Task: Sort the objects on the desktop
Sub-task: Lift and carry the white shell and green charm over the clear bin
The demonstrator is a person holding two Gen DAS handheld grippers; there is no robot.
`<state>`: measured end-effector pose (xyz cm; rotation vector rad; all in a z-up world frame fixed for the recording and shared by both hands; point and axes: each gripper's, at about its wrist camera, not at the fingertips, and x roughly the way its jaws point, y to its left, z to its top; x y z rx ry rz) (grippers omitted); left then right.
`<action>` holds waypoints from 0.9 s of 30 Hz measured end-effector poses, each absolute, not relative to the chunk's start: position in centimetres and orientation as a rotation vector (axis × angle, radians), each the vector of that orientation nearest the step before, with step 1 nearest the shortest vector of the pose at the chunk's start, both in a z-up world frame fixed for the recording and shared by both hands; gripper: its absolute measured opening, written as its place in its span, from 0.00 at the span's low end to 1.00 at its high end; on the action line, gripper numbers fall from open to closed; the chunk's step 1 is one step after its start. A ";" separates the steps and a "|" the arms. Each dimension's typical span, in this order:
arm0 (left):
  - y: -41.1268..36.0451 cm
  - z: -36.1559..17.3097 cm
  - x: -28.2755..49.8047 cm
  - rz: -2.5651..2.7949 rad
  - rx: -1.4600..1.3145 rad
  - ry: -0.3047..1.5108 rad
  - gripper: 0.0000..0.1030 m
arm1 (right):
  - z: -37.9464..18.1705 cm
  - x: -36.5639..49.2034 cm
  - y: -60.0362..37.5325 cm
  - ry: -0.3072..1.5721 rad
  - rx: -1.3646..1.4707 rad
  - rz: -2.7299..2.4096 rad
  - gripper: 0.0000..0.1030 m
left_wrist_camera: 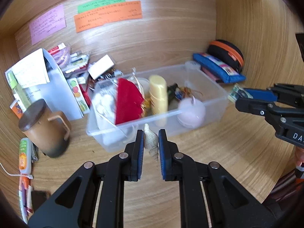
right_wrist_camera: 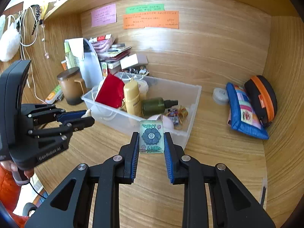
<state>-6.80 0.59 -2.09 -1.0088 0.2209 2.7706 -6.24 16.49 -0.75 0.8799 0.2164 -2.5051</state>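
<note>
While the left tongs [left_wrist_camera: 151, 145] pinch a seashell [left_wrist_camera: 151, 142], the right tongs [right_wrist_camera: 151, 141] clamp a flower-printed tile [right_wrist_camera: 151, 137].

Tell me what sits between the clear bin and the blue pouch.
In the right wrist view, a small round white case sits on the desk between the clear bin and blue pouch.

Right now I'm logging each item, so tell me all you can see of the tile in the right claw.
The tile is a thick translucent greenish block, like a mahjong piece, printed with a dark blue flower and green leaves. It stands upright, pinched on both sides between the right claw pads, above the desk before the clear bin.
</note>
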 end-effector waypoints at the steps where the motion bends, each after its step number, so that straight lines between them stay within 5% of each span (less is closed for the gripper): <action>1: 0.3 -1.8 -7.1 2.778 -1.003 0.217 0.14 | -0.6 -6.4 16.5 0.214 0.876 -2.507 0.22; 27: -1.3 -0.9 -14.1 2.701 -1.030 0.067 0.13 | 0.5 -13.0 14.5 0.242 0.877 -2.513 0.22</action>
